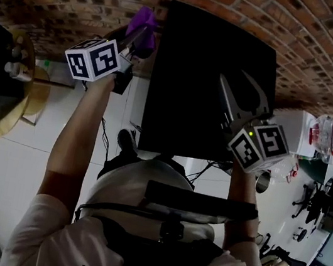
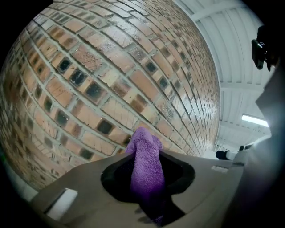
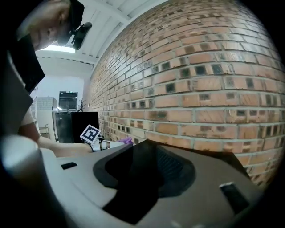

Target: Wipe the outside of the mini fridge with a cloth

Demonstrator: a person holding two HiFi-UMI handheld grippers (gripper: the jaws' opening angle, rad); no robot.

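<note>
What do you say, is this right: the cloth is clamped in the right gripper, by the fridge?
Wrong side. The cloth is clamped in the left gripper, by the fridge; the left gripper view shows it between those jaws. The right gripper stands open and empty.

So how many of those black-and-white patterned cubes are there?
2: one cube on the left gripper, which grips the purple cloth; a second cube on the right gripper. Others may be hidden.
</note>
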